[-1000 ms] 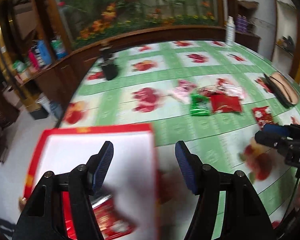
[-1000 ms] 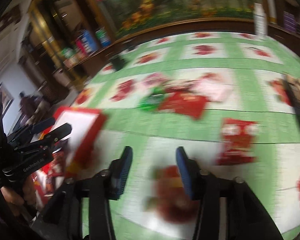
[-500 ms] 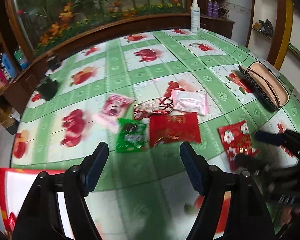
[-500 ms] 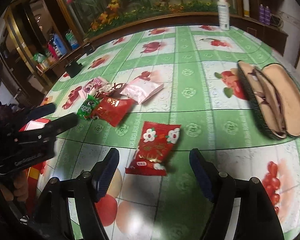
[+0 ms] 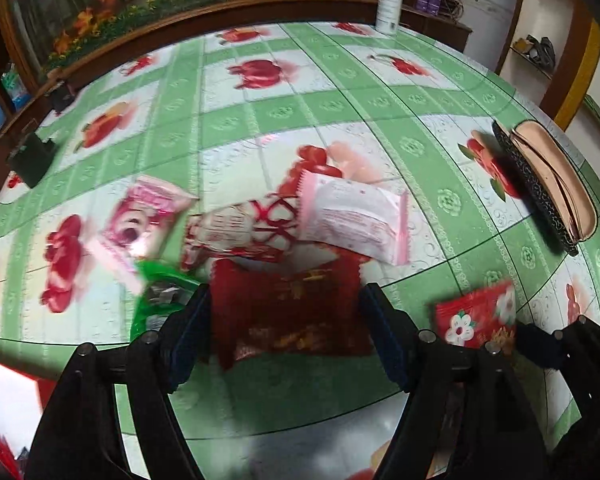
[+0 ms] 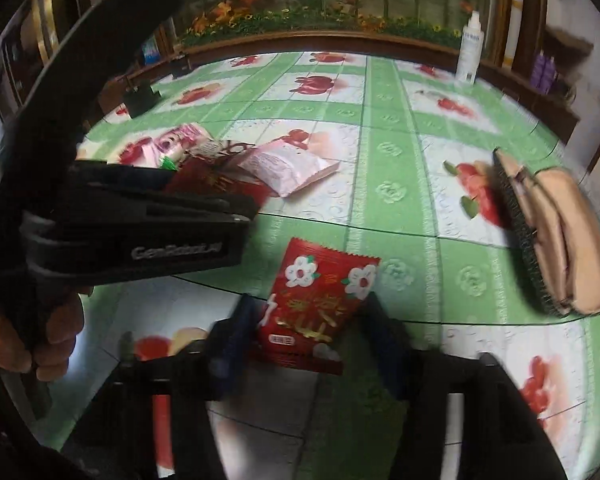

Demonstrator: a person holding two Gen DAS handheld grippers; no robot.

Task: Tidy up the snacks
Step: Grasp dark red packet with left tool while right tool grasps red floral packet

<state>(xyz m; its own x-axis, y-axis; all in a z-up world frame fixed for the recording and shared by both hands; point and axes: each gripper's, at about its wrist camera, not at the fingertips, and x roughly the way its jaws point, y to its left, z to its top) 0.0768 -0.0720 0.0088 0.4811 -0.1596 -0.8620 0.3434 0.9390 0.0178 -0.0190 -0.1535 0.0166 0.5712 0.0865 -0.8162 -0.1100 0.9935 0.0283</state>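
Note:
Several snack packets lie on the green flowered tablecloth (image 5: pixel 284 112). My left gripper (image 5: pixel 286 332) is open and low over the pile, its fingers on either side of a dark red packet (image 5: pixel 292 312). Beyond it lie a pale pink packet (image 5: pixel 352 220), a white-and-red packet (image 5: pixel 240 232), a pink strawberry packet (image 5: pixel 148 216) and a green packet (image 5: pixel 160 300). My right gripper (image 6: pixel 310 340) is closing around a red packet with white flowers (image 6: pixel 320 300), which lies flat between its fingers. A hand holds the left gripper (image 6: pixel 248 210) at the left of the right wrist view.
An open glasses case (image 6: pixel 556 232) lies at the table's right edge. A white spray bottle (image 6: pixel 470 52) stands at the far edge. A small black object (image 5: pixel 32 160) sits far left. A red-rimmed white box (image 5: pixel 4 392) shows at lower left. A wooden ledge with flowers runs behind.
My left gripper swung right from the red-rimmed box to the packet pile and sank over the dark red packet. My right gripper dropped onto the flowered packet, widened, then narrowed.

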